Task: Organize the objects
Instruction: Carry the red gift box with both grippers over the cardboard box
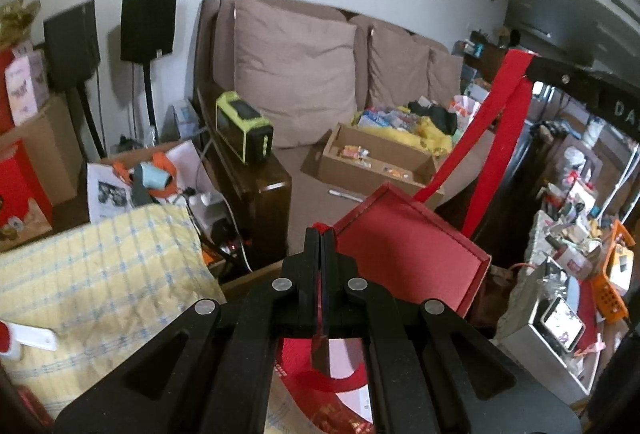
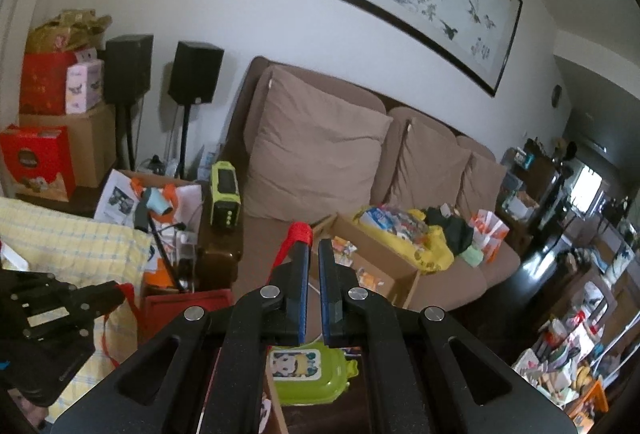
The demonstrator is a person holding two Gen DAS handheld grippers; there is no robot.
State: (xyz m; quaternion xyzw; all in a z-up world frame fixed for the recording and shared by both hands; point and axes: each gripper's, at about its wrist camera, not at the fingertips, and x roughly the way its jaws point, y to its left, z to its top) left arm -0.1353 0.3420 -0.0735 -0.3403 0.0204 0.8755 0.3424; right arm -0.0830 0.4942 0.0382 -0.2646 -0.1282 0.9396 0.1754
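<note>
A red bag (image 1: 408,246) hangs open between my two grippers, just in front of a brown sofa (image 1: 296,74). My left gripper (image 1: 322,232) is shut on a bit of the bag's red handle at its tips. The other red strap (image 1: 492,130) runs up to my right gripper (image 1: 528,68) at the upper right. In the right wrist view that strap (image 2: 300,232) is bunched over the left fingertip of my right gripper (image 2: 314,238), whose jaws stand a thin slit apart. The left gripper (image 2: 116,292) and the bag's rim (image 2: 184,304) show at lower left. A green cartoon lunch box (image 2: 308,374) lies below.
On the sofa seat are a cardboard box (image 1: 372,158) and a yellow bag of packets (image 1: 416,126). A green radio (image 1: 244,130) sits on the wooden armrest. A yellow checked quilt (image 1: 96,274) lies at left, a crowded table (image 1: 568,262) at right. Speakers and boxes stand by the wall.
</note>
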